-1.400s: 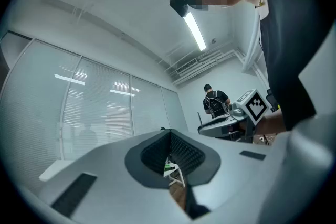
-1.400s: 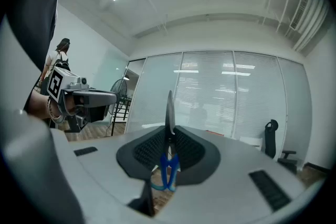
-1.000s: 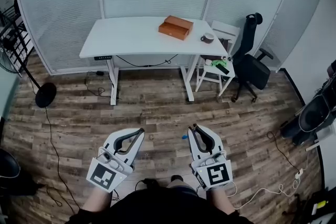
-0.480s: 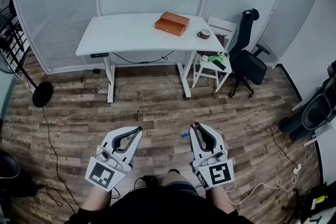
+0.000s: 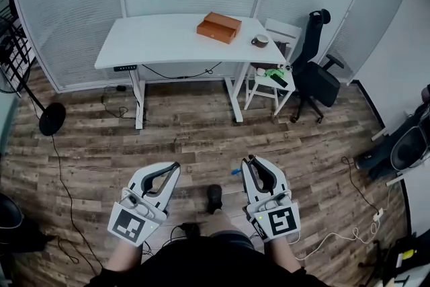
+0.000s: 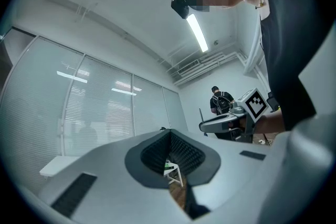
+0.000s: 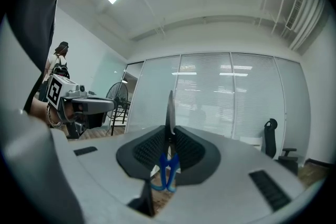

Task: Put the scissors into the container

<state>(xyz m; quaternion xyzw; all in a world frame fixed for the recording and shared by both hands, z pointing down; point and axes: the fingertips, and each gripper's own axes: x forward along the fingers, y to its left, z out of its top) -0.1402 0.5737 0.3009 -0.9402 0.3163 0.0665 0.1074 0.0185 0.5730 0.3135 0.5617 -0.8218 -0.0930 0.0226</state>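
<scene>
While we stand on the wooden floor (image 5: 201,124) with both grippers held low before us, the right gripper (image 5: 250,160) has its jaws pressed together on the scissors (image 7: 170,107). That gripper's own view shows the grip plainly. The blade stands up between the ridged pads (image 7: 189,149) and pokes past the tips, and the blue handle loops hang in the hollow behind.

The left gripper (image 5: 177,165) has its jaws meeting at the tips with nothing caught between them. Through their hollow we see only a white stool (image 6: 172,169) and some floor.

The container (image 5: 219,27), a brown box, lies well apart from us on the white desk (image 5: 154,44), toward its back edge and right of the middle. A small cup (image 5: 260,41) sits near the desk's front right corner. A black office chair (image 5: 316,70) stands beyond that end.
</scene>
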